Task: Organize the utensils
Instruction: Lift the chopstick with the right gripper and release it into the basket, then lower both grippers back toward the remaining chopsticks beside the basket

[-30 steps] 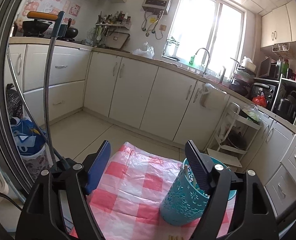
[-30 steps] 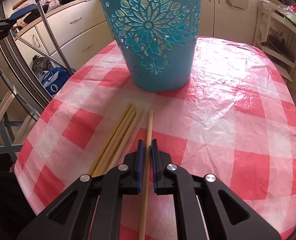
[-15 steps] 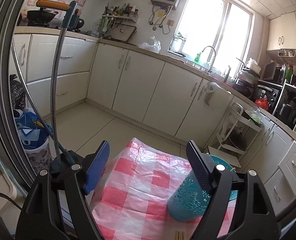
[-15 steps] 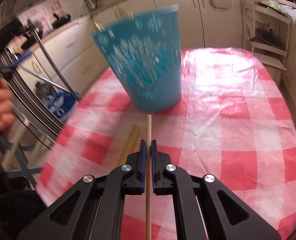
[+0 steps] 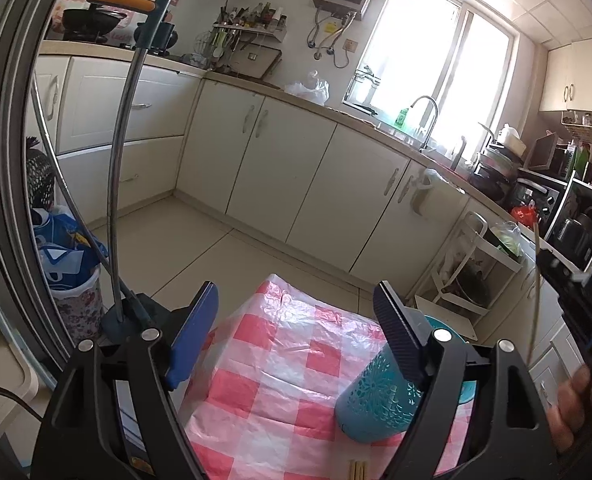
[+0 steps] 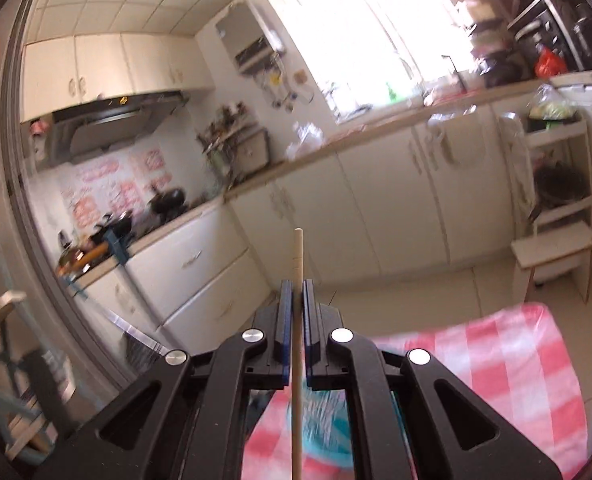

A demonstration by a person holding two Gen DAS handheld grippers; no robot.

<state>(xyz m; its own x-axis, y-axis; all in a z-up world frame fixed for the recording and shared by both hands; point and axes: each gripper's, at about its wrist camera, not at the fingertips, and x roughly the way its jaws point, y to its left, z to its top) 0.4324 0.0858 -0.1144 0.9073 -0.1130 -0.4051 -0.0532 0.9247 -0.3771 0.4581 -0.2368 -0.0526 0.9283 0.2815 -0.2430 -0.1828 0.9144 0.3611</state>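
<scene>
My right gripper [image 6: 294, 285] is shut on a wooden chopstick [image 6: 297, 256] and holds it upright, high above the table; the stick's lower part runs down past the blurred teal utensil holder [image 6: 328, 436]. In the left wrist view the teal holder [image 5: 380, 404] stands on the red-checked tablecloth [image 5: 279, 368], behind my open, empty left gripper [image 5: 296, 304]. The right gripper [image 5: 572, 300] with its chopstick [image 5: 536, 300] shows at the right edge, above the holder. Ends of more chopsticks [image 5: 358, 470] lie on the cloth at the bottom edge.
A metal stand with a clamp [image 5: 123, 184] rises at the table's left. White kitchen cabinets [image 5: 296, 168] run behind, a white shelf rack [image 5: 468, 276] stands at the right, and a bin with a blue bag [image 5: 63, 264] stands at the left.
My right gripper has lifted the chopstick off the table and tilted it upright above the teal holder. The left gripper has drawn back and up a little and stays open.
</scene>
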